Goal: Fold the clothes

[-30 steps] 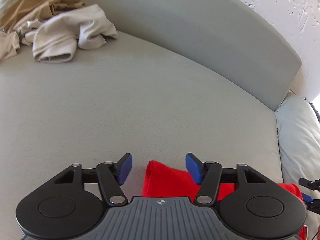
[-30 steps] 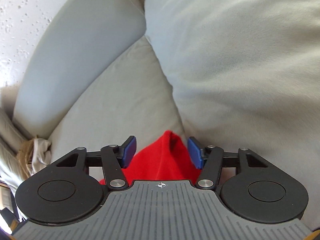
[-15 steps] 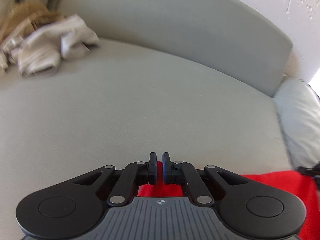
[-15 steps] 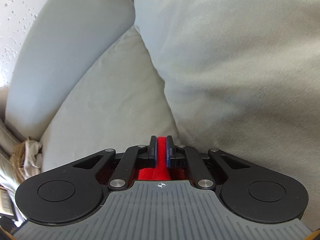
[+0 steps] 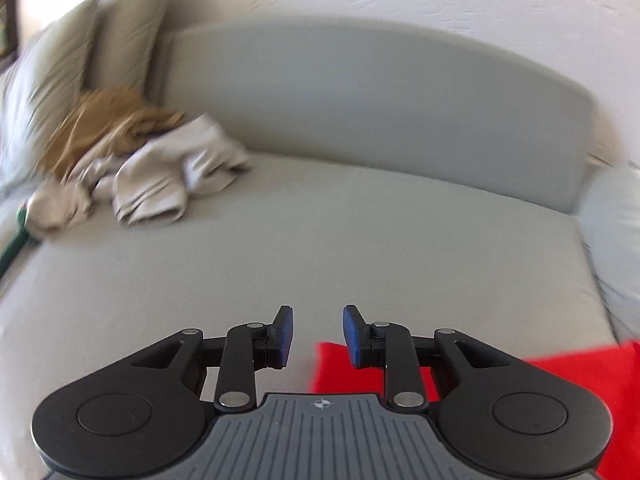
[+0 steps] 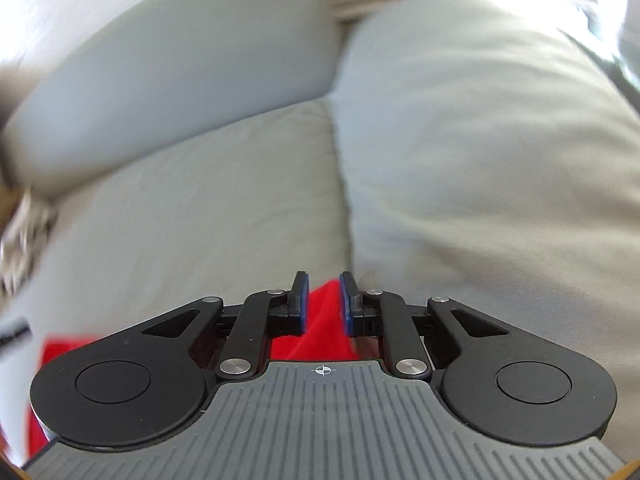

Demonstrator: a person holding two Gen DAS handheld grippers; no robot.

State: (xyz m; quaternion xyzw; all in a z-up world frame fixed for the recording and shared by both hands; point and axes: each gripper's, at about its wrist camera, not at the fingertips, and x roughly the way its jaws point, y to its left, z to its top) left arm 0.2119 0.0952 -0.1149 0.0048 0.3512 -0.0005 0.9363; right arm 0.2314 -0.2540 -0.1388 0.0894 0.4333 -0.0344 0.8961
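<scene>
Looking through the left wrist view first, I am watching the left gripper point(image 5: 316, 334) opening its jaws with only bare sofa seat point(image 5: 280, 248) between the pads; the red garment point(image 5: 568, 376) is lying just right of and beneath it, so I judge this corner is being let go to rest flat. A pile of unfolded clothes point(image 5: 132, 172) is waiting far left. Turning to the right wrist view, the right gripper point(image 6: 323, 304) is also opening, the red garment's point(image 6: 320, 328) peak standing between its pads, apparently unpinched, beside the cushion point(image 6: 480, 160).
</scene>
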